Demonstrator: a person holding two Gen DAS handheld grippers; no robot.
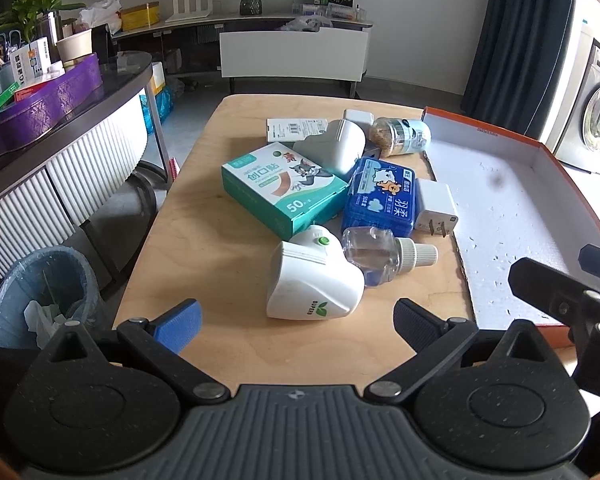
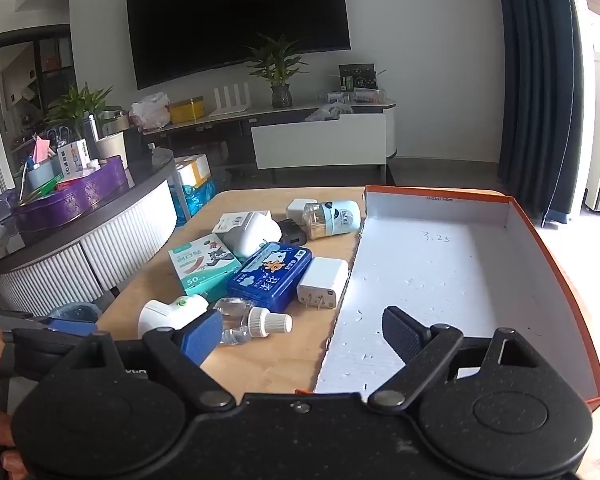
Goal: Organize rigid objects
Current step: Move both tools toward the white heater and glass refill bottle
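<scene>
Clear bottle (image 1: pixel 374 256) on side – cap pointing toward box (image 1: pixel 500 208)

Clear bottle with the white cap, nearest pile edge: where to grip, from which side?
Probably the ribbed white cap, pinched from above. The clear bottle lies on its side with its body wedged against the white plug-in device and the blue case, while the cap points clear toward the box. The open right gripper is nearer.

Table (image 1: pixel 204 240): pale wood, matt. Bandage box (image 1: pixel 282 190): printed cardboard. Refill bottle (image 1: pixel 374 256): clear plastic, ribbed cap. Heart-shaped vaporizer (image 1: pixel 312 284): smooth glossy white plastic. Tray box (image 1: pixel 512 216): white matt cardboard, speckled.
</scene>
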